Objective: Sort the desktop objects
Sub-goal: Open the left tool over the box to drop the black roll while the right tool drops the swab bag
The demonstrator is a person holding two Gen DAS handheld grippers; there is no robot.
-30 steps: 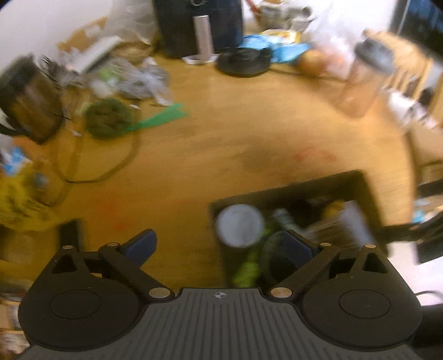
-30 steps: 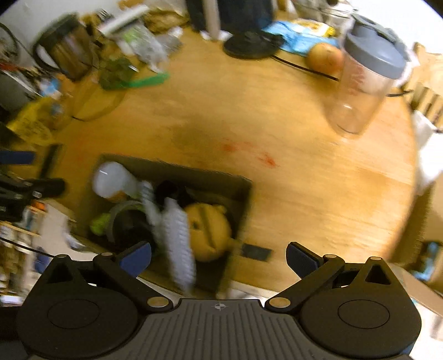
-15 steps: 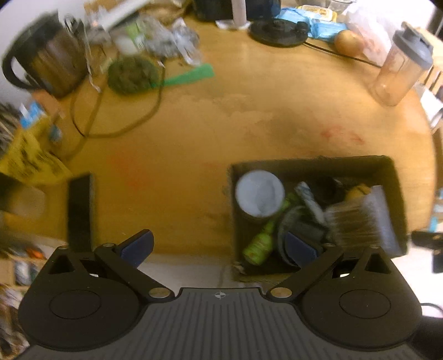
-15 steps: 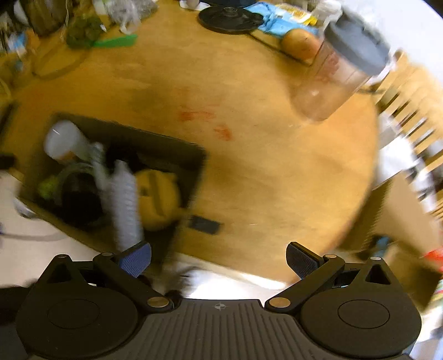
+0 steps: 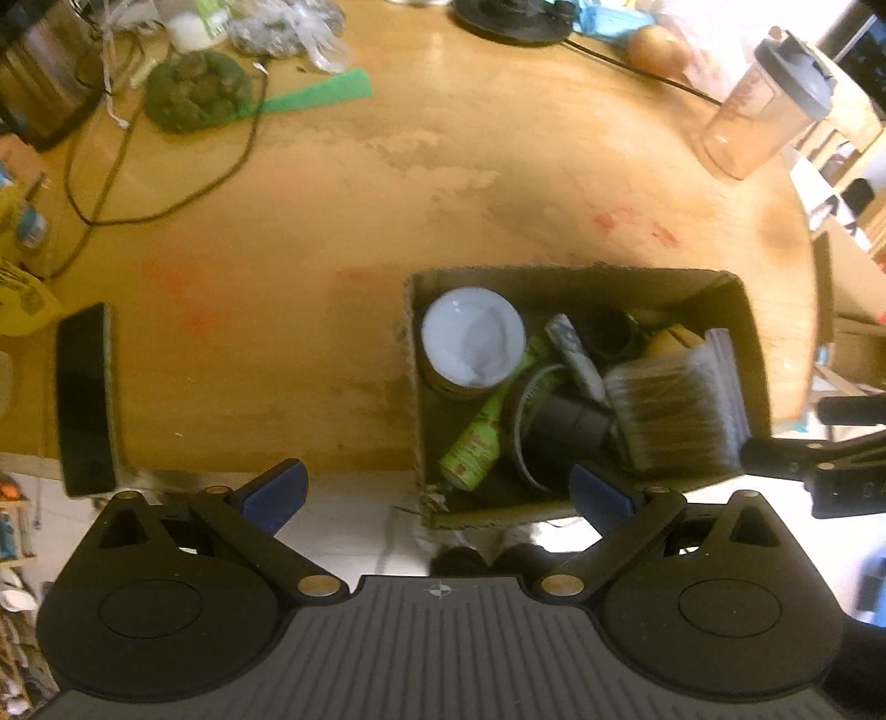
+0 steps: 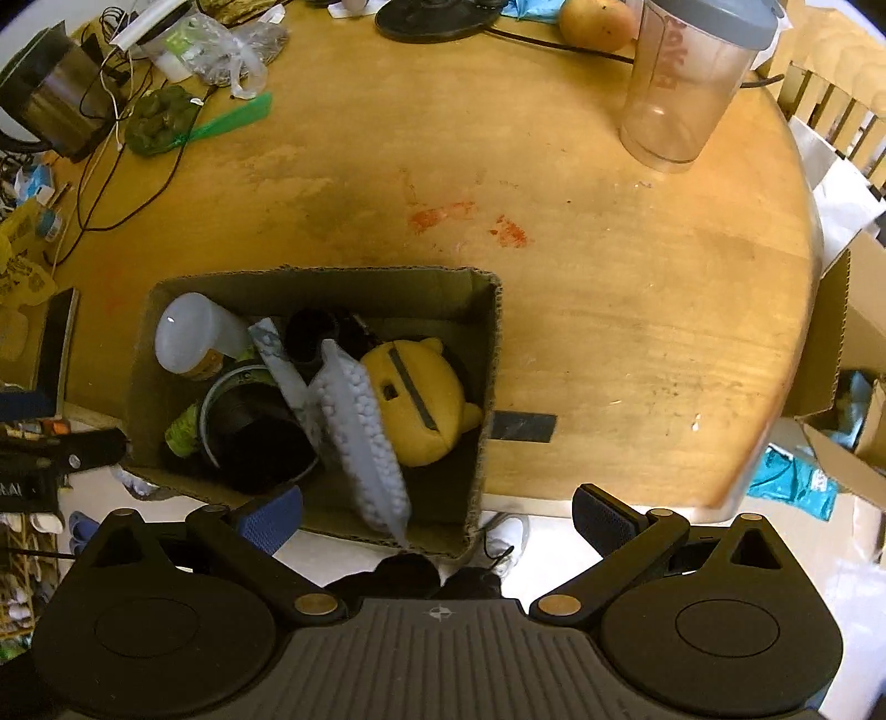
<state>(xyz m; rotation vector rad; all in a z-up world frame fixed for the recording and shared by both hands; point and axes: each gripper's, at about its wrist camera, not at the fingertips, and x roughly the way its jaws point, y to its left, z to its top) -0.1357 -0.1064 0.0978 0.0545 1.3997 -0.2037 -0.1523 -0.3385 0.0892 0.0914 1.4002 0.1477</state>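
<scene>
A cardboard box (image 5: 581, 277) (image 6: 487, 354) sits at the near edge of the round wooden table. Inside lie a white-lidded jar (image 5: 472, 337) (image 6: 185, 332), a green bottle (image 5: 476, 443), a black round container (image 6: 255, 426), a grey brush (image 5: 675, 415) (image 6: 360, 426) and a yellow plush toy (image 6: 421, 404). My left gripper (image 5: 437, 490) is open and empty, high above the near table edge left of the box. My right gripper (image 6: 437, 515) hangs open and empty above the box's near right corner.
A clear shaker cup (image 6: 686, 83) (image 5: 769, 122), an apple (image 6: 595, 22), a green comb (image 5: 315, 97) (image 6: 230, 122), a green net pouch (image 5: 194, 91), a steel kettle (image 6: 50, 105), cables and bags crowd the far side. A black phone (image 5: 83, 399) lies at the left edge. A person's shoes (image 6: 437, 576) show below.
Both grippers have drawn back and up from the table, so the box now lies lower and nearer in both views. The blur has gone. Both stay open.
</scene>
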